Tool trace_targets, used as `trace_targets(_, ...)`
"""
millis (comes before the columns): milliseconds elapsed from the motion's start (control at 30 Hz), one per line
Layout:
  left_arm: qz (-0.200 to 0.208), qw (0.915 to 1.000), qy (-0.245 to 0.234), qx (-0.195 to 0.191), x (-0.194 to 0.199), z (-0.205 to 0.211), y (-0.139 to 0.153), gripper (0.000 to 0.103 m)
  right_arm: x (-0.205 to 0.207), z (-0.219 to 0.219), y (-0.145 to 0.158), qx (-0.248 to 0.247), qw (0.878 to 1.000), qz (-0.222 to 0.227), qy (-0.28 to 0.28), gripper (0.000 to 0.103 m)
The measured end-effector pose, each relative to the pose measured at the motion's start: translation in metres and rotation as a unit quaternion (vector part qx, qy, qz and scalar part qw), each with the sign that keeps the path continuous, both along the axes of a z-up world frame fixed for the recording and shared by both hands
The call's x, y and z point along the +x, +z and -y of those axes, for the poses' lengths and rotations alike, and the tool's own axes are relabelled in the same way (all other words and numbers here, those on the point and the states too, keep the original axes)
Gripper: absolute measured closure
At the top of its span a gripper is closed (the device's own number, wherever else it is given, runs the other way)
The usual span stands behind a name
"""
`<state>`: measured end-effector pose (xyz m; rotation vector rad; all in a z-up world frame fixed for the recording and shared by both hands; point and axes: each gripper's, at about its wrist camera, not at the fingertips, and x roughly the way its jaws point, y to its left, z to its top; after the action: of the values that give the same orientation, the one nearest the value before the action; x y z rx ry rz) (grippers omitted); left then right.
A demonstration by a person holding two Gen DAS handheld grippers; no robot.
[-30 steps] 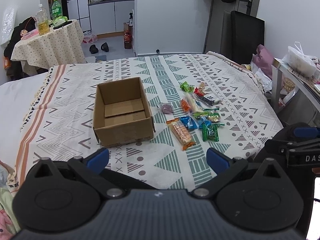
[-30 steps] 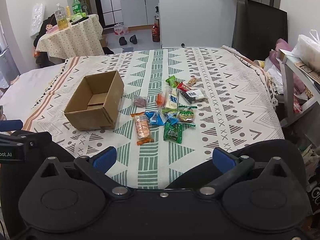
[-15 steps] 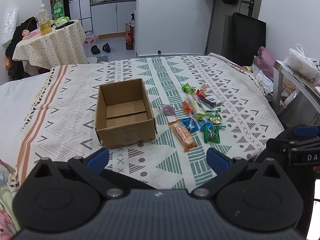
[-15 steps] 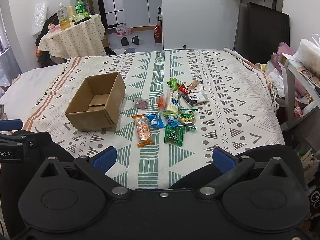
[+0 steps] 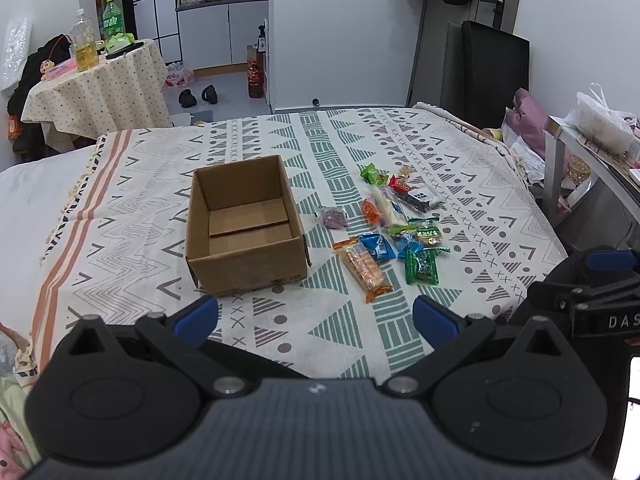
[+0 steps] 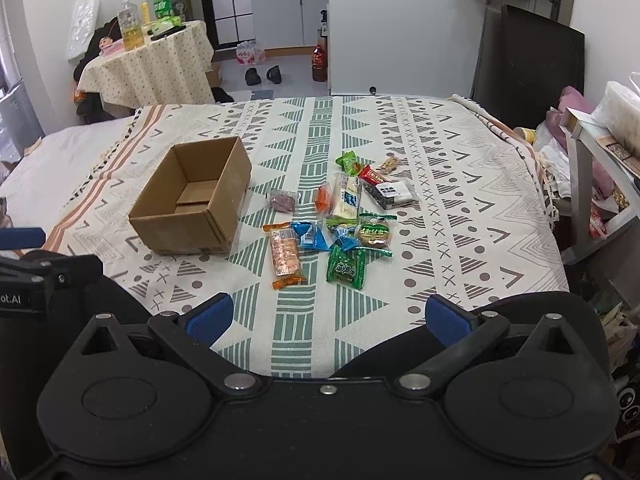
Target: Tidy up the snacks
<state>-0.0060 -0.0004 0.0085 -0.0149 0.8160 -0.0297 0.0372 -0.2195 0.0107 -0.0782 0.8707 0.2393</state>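
On the patterned white-and-green bedspread (image 5: 328,148) an open brown cardboard box (image 5: 245,226) sits at the left, nothing inside it. Just right of it lies a small purple wrapped snack (image 5: 334,217). Further right is the loose cluster of snack packets: a long orange cracker pack (image 5: 363,268), a blue packet (image 5: 376,245), a dark green packet (image 5: 422,266) and a black-and-white pack (image 5: 418,197). The left gripper (image 5: 316,317) hangs near the bed's front edge, jaws spread wide, holding nothing. The right gripper (image 6: 327,315) beside it is likewise spread wide and bare.
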Motion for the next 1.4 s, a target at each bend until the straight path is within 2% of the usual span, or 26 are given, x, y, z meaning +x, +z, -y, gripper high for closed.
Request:
trace_targets(533,-0.021,0.9998,-0.005,-0.002,0.020,0.007,-0.015,0.000,0.012,0.002,-0.010,-0.002,1.000,-0.009,0.011,0.000)
trace_targets(900,-0.041,0.9989,0.006,-0.023,0.056,0.010,-0.038,0.000,0.046,0.009,-0.023,0.010,0.999,-0.030,0.024,0.000)
trace_targets(1033,-0.038,0.9991,0.012,-0.016,0.070,0.014,-0.045,0.002,0.062,0.013,-0.030,0.013,0.999,-0.037,0.030,0.000)
trace_targets(1200,-0.040,0.9991,0.001,-0.016,0.086,0.022,-0.055,0.002,0.081,0.018,-0.038,0.016,0.998,-0.047,0.044,0.009)
trace_targets(1400,-0.055,0.9982,0.002,-0.026,0.107,0.028,-0.071,0.004,0.104,0.026,-0.057,0.028,0.996,-0.075,0.042,0.013)
